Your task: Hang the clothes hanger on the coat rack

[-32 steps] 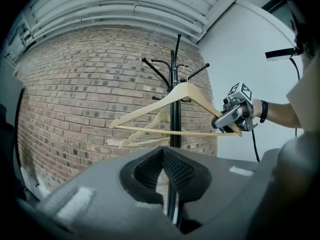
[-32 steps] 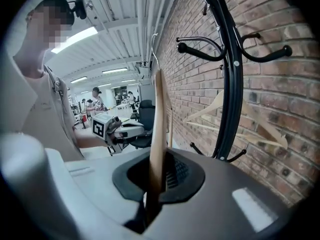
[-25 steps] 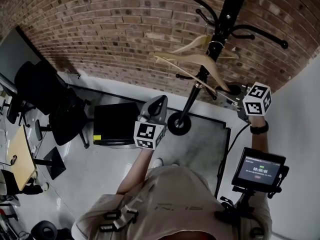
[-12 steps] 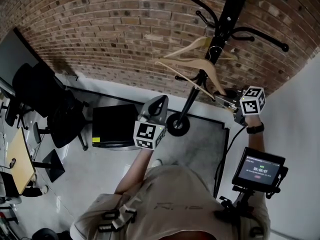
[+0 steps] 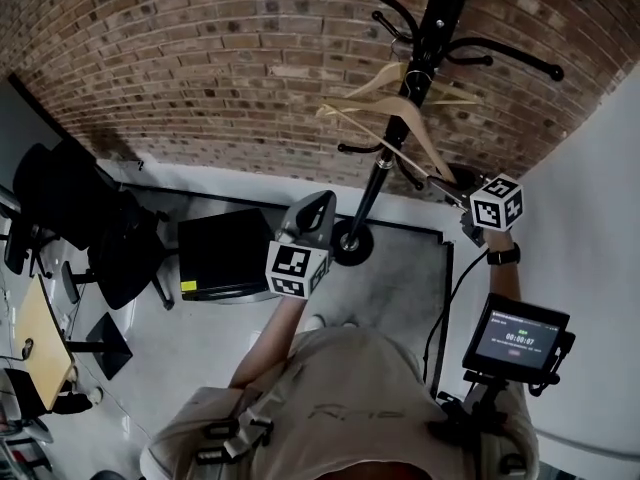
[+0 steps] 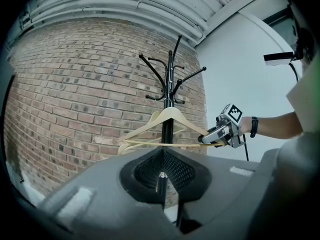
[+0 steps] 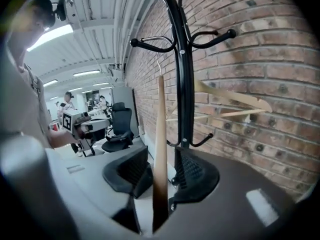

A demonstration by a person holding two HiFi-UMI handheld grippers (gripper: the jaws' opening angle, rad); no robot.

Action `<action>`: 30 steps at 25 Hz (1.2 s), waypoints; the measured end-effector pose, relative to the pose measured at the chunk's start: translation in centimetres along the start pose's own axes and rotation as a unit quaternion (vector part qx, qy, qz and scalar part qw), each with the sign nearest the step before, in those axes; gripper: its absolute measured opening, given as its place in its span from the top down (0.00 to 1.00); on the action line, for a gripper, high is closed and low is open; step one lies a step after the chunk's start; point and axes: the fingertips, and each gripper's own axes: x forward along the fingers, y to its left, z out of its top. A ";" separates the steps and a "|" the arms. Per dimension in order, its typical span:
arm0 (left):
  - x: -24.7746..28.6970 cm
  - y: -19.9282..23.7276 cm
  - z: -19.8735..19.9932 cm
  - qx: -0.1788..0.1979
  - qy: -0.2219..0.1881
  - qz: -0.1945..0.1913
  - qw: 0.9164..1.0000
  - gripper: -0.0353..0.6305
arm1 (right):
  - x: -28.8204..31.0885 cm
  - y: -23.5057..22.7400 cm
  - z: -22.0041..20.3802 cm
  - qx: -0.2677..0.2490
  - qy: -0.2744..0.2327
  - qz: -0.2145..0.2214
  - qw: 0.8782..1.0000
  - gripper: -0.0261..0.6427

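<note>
Brick wall [image 5: 200, 48], one coat rack [image 5: 380, 173], seemingly two hangers [image 6: 181, 115]

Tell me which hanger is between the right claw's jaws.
The near hanger, edge-on inside the right claw, whose jaws have just been opening; the other hanger hangs beyond the pole.

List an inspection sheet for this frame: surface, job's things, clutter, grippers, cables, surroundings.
Surface: grey floor, dark mat under the rack.
Job's things: hanger hooked over a rack peg; second hanger behind the pole.
Clutter: black box, chairs.
Grippers: left gripper jaws shut, empty; right gripper jaws have just been opening, hanger end between them, unpinched.
Cables: cable from right gripper down toward screen.
Surroundings: brick wall.
</note>
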 end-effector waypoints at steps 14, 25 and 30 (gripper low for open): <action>-1.7 -4.0 0.4 -0.004 -0.001 -0.083 0.997 0.95 | -9.5 1.8 -6.5 0.101 -0.049 -0.153 0.982 0.66; -3.3 -8.1 -0.1 0.031 0.009 -0.126 0.992 0.95 | -10.6 10.9 -7.2 0.101 -0.140 -0.270 0.947 0.77; -4.1 -9.6 0.1 0.027 0.002 -0.138 0.990 0.95 | -9.7 12.8 -6.2 0.104 -0.239 -0.326 0.909 0.96</action>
